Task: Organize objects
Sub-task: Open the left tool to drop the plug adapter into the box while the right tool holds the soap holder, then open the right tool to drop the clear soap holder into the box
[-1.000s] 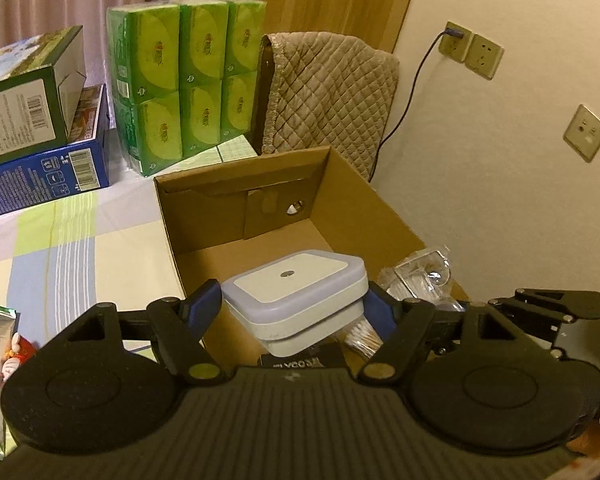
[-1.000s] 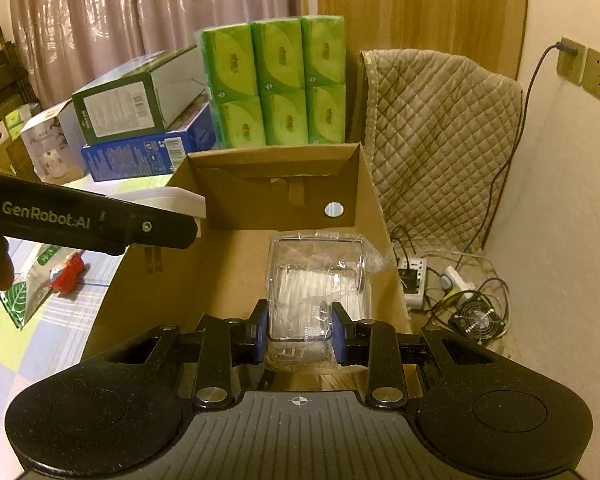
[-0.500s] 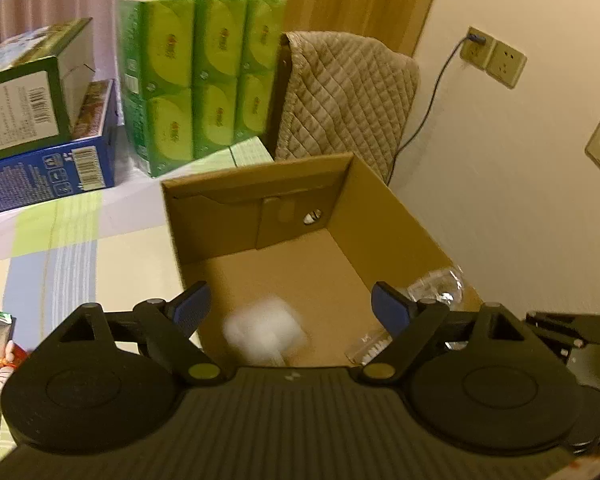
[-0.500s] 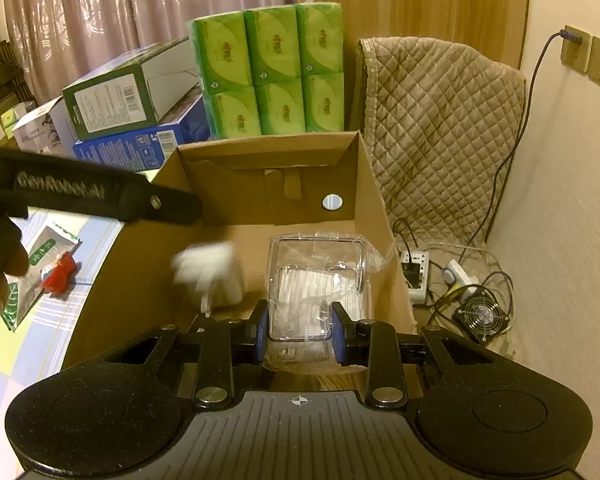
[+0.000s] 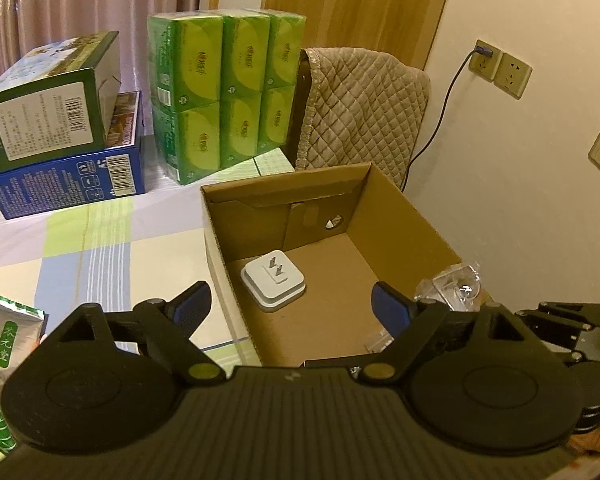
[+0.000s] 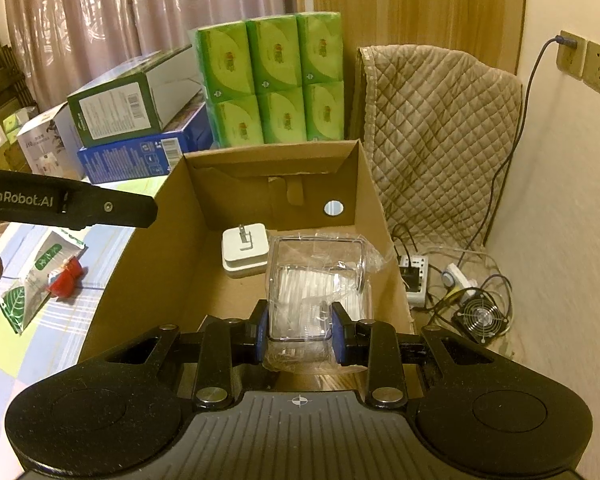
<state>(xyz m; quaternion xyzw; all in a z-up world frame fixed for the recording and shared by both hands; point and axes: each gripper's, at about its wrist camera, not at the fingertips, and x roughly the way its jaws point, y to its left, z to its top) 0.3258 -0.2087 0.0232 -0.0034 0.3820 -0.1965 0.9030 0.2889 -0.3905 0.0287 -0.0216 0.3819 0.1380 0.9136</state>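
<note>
From the left wrist view, the left gripper (image 5: 288, 304) is hanging with its jaws spread wide and nothing between them, over the near left edge of the open cardboard box (image 5: 412, 220). A white plug adapter (image 5: 273, 280) is lying on the box floor towards the left wall, prongs facing up. The box is sitting on a checked tablecloth (image 5: 80, 240), with a green tissue pack (image 5: 224, 92) and two stacked cartons (image 5: 60, 128) standing behind it. A green snack packet (image 5: 0, 368) is lying at the left edge. At the right, part of a clear plastic container (image 5: 452, 284) is showing beside the box's right wall, with the other gripper's black frame just below it

From the right wrist view, the right gripper (image 6: 299, 330) is clamping the clear plastic container (image 6: 316, 276) between its blue pads, holding it over the right side of the cardboard box (image 6: 168, 240). The white plug adapter (image 6: 245, 250) is resting on the box floor just left of and behind the container. The left gripper's black finger (image 6: 68, 204), marked GenRobot.AI, is reaching in from the left above the box's left wall. A quilted cover (image 6: 432, 128) is draping over something behind the box
</note>
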